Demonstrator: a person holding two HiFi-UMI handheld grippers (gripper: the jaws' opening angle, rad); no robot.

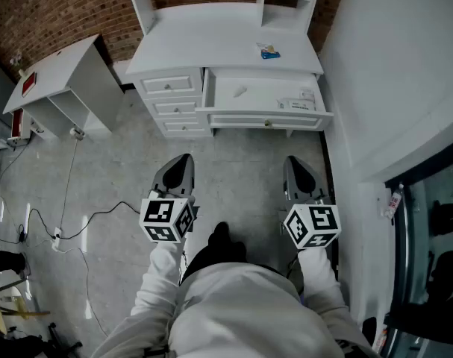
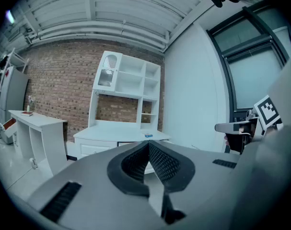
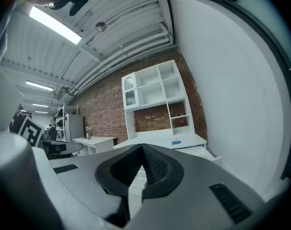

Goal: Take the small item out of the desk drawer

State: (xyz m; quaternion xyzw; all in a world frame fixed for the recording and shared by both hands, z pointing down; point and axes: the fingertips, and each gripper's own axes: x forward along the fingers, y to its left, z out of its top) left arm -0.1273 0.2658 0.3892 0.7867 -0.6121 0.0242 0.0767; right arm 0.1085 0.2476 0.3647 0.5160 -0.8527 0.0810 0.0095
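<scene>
left gripper (image 2: 148, 150) clenched, jaws pressed together on nothing; right gripper (image 3: 142, 156) likewise closed, empty. both held near level over pale floor (image 1: 233, 162), well short of white desk (image 1: 226, 36). wide drawer (image 1: 233, 118) stood open, small pale item (image 1: 239, 91) lying inside toward its left, packets (image 1: 297, 103) at its right. blue object (image 1: 269, 52) sat on desktop.
</scene>
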